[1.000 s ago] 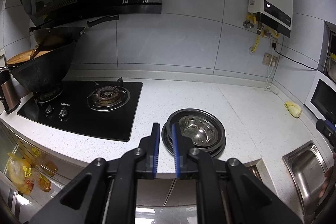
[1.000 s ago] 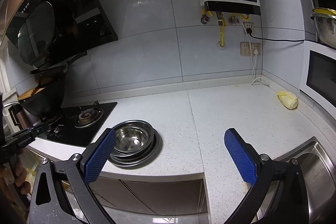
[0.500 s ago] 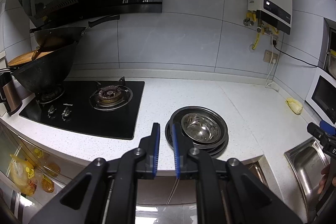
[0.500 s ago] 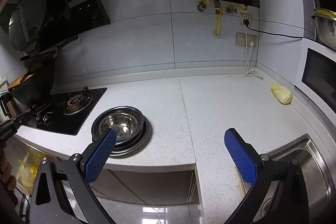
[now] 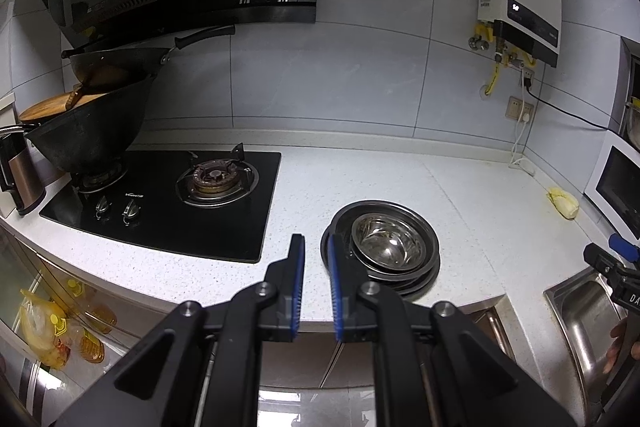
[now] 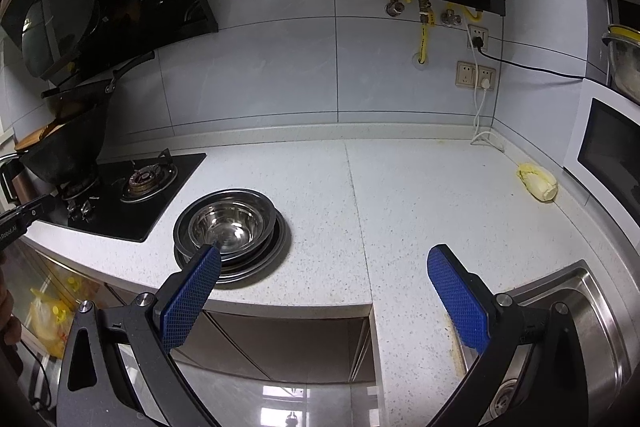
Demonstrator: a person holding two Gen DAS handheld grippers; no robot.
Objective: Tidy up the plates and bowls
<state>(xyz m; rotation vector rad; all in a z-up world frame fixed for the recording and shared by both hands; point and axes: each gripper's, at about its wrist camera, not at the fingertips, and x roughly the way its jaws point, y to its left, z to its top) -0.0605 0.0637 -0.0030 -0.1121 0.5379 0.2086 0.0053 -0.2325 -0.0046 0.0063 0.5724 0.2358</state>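
A stack of steel plates (image 5: 416,277) with steel bowls (image 5: 386,241) nested on top sits on the white counter near its front edge, right of the hob. It also shows in the right wrist view (image 6: 230,227). My left gripper (image 5: 316,247) is nearly shut and empty, held off the counter edge just left of the stack. My right gripper (image 6: 324,259) is wide open and empty, held off the counter edge right of the stack; its left finger (image 6: 192,291) overlaps the stack's front rim in view.
A black gas hob (image 5: 168,195) with stacked woks (image 5: 92,135) lies left. A steel sink (image 6: 588,339) is at the right. A yellow vegetable (image 6: 538,183) lies by the microwave (image 6: 608,151). A kettle (image 5: 18,175) stands far left. Cabinets below.
Both grippers have drifted slightly; the stack sits a little further right in the right wrist view. The jaws have not changed.
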